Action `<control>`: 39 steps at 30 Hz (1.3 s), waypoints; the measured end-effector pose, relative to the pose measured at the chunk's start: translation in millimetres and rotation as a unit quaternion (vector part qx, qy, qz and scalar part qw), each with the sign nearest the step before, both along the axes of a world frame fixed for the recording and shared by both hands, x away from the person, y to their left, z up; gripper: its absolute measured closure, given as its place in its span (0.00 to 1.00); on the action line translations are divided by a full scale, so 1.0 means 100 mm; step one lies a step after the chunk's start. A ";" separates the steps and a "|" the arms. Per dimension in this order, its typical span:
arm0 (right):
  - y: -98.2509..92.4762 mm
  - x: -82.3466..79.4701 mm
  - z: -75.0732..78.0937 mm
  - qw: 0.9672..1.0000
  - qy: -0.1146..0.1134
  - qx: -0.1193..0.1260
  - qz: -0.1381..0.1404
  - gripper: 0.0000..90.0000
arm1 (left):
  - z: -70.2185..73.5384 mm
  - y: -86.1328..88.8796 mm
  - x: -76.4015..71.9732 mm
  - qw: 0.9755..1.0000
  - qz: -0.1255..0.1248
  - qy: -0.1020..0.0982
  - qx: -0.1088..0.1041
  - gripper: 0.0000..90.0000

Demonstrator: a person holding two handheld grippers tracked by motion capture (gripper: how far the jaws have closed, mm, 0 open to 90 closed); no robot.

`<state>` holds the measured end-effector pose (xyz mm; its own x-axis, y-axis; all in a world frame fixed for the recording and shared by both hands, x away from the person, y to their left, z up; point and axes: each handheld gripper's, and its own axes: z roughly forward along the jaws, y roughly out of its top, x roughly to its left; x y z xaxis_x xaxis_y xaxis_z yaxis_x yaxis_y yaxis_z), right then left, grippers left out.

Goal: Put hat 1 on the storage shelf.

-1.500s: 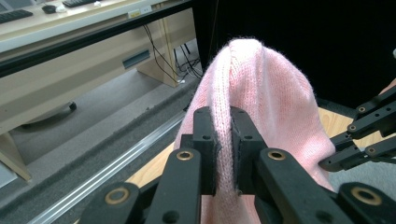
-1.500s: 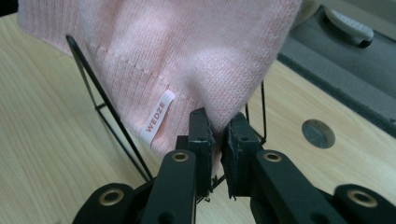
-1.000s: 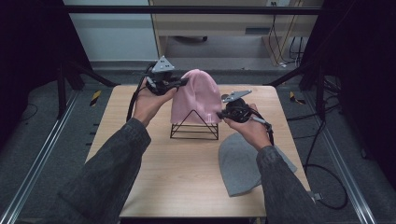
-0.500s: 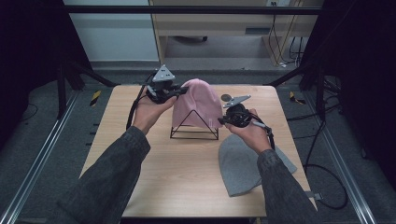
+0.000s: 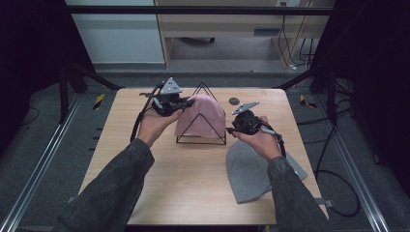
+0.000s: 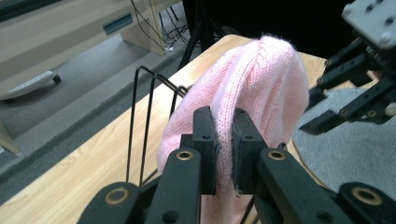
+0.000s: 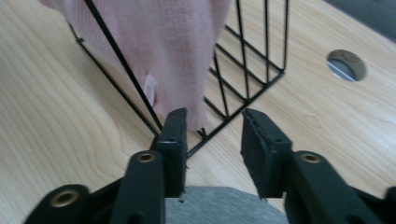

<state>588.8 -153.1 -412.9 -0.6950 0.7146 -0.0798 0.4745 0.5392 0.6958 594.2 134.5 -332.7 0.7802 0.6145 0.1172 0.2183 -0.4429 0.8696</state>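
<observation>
We see the left gripper (image 6: 224, 154) clamped on the pink knitted beanie (image 5: 203, 116) draped over the black triangular wire rack (image 5: 200, 137); right of the rack, the right gripper (image 7: 212, 149) has just been opening, nothing between its jaws.

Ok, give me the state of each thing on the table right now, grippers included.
pink beanie: draped over the rack, one edge pinched.
wire rack: upright on the table, triangular.
grey beanie: lying flat near the right forearm.
left gripper: shut on the pink beanie.
right gripper: jaws have just been opening; nothing between them, pink beanie's edge just ahead.
</observation>
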 end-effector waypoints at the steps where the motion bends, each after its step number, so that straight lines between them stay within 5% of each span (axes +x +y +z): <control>1: -0.01 -0.02 0.01 1.000 -0.002 0.000 -0.007 0.65 | -0.01 0.00 -0.01 1.000 0.001 0.000 0.000 0.91; 16: -0.33 -0.14 0.01 0.999 -0.002 0.004 -0.037 0.55 | -0.15 0.04 -0.09 1.000 0.006 0.017 0.014 0.88; 22: -0.41 -0.15 0.00 0.999 0.002 0.006 -0.044 0.51 | -0.14 0.13 -0.15 1.000 0.024 0.013 -0.001 0.74; 28: -0.57 -0.19 -0.03 0.998 0.009 0.006 -0.064 0.41 | -0.10 0.28 -0.35 0.999 0.045 0.000 0.001 0.43; 33: -0.72 -0.24 -0.06 0.996 0.020 0.010 -0.088 0.32 | -0.30 0.49 -0.58 0.998 0.057 0.025 0.033 0.24; 39: -0.87 -0.26 -0.10 0.994 0.031 0.023 -0.099 0.28 | -0.58 0.72 -0.79 0.996 0.064 0.054 0.037 0.15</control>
<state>563.1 -240.2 -423.3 -0.5436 0.8393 -0.0043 0.6108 0.3991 0.6838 514.9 206.9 -390.2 0.7070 0.7020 0.0858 0.3667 -0.4677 0.8042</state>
